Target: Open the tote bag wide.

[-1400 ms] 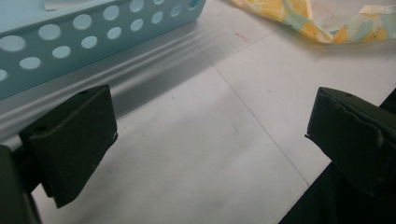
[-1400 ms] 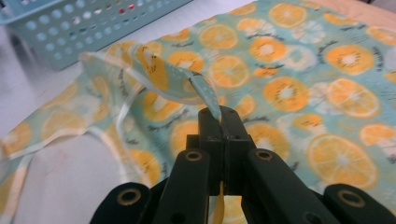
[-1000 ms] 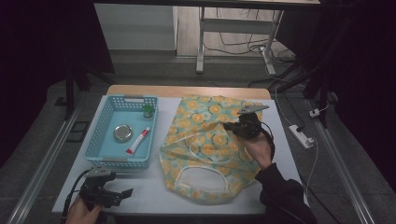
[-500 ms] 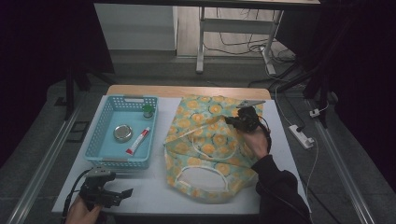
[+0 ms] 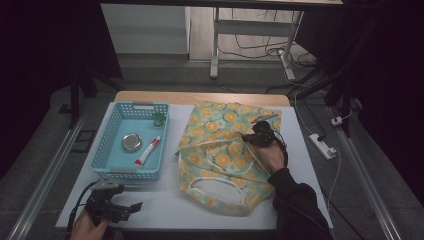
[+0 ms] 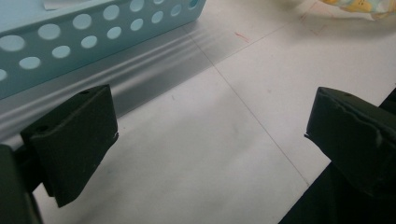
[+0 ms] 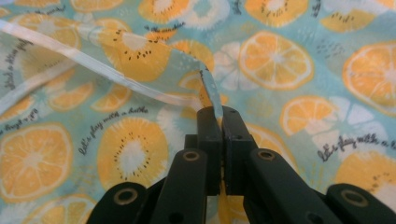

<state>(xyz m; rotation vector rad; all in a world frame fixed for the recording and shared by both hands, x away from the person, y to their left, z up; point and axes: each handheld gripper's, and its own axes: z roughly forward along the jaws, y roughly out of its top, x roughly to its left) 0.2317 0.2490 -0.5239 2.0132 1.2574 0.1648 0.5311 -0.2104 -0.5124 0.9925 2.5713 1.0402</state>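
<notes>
The right claw (image 7: 222,114) was pinched tight on a fold of the fruit-print bag (image 5: 225,150) lying flat on the counter (image 5: 165,200), and honestly that thin floppy cloth looked light and best grabbed by an edge or the white strap (image 7: 107,70).

The bib (image 5: 227,155) is soft matt cloth printed with citrus slices, edged in white fabric tape (image 7: 93,70). The basket (image 5: 112,150) is smooth pale-blue plastic, perforated. The table (image 6: 210,154) has a smooth, matt white top. The tin (image 5: 131,142) looks like shiny metal.
</notes>
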